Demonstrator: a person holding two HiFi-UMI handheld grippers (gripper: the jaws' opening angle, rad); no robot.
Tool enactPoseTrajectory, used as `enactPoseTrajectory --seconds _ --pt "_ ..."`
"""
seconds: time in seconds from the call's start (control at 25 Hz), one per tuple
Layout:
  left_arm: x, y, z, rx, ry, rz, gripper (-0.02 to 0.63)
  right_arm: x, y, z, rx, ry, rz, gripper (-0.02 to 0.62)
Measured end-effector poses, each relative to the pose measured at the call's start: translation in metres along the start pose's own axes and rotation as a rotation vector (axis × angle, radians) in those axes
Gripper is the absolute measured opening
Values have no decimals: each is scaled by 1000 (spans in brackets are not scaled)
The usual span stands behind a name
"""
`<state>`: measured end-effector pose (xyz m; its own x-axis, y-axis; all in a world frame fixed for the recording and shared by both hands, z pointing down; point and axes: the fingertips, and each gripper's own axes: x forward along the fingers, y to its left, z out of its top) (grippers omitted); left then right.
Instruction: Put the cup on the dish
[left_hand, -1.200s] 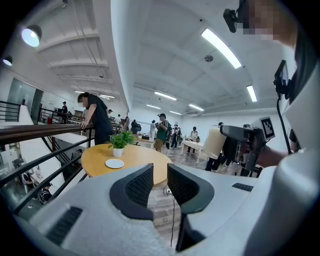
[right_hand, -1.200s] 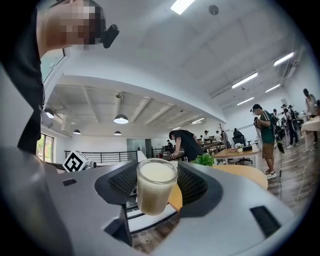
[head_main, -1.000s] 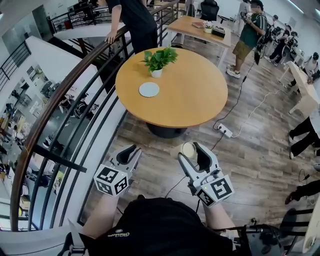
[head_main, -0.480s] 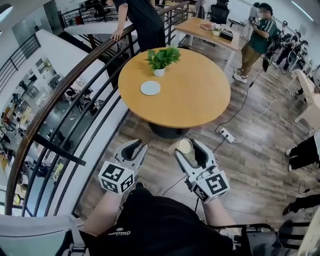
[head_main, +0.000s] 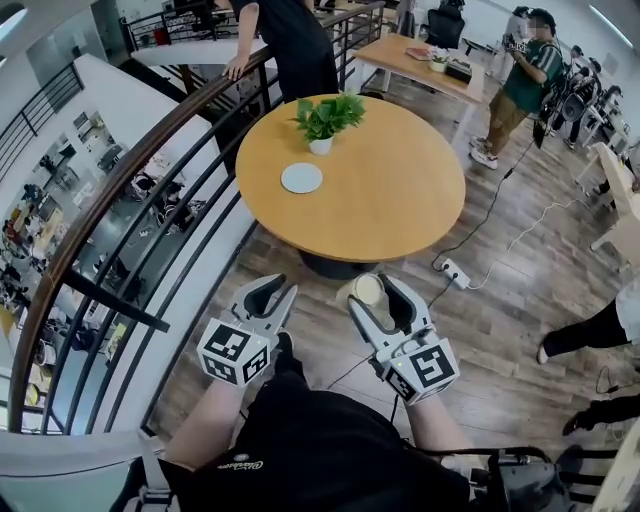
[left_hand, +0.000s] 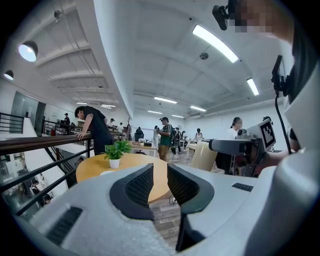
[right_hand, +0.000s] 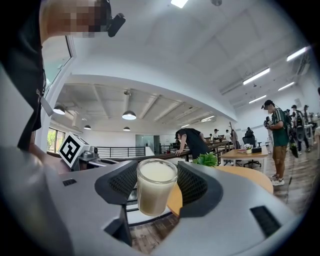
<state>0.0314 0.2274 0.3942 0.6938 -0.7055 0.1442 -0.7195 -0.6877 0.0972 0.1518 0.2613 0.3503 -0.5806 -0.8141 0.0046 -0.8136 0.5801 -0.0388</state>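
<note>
My right fingers are clamped on the glass cup, held above the wood floor, short of the round counter. My left fingers stand slightly apart, empty. Next I'd reach forward to the white dish beside the potted plant.

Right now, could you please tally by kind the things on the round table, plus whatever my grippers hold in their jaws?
cup: 1
dish: 1
potted plant: 1
Total: 3
</note>
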Motion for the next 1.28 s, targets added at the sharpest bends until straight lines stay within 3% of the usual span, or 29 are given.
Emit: enactPoseTrajectory --seconds 0.44,1.04,1.28 --pt "42 54 13 -32 5 -26 89 64 -27 5 -21 43 -10 249" --pt "108 228 36 -27 13 -65 89 245 -71 10 -23 50 -69 249" --pt "119 278 33 -41 31 -91 89 294 -75 6 -26 57 -105 249"
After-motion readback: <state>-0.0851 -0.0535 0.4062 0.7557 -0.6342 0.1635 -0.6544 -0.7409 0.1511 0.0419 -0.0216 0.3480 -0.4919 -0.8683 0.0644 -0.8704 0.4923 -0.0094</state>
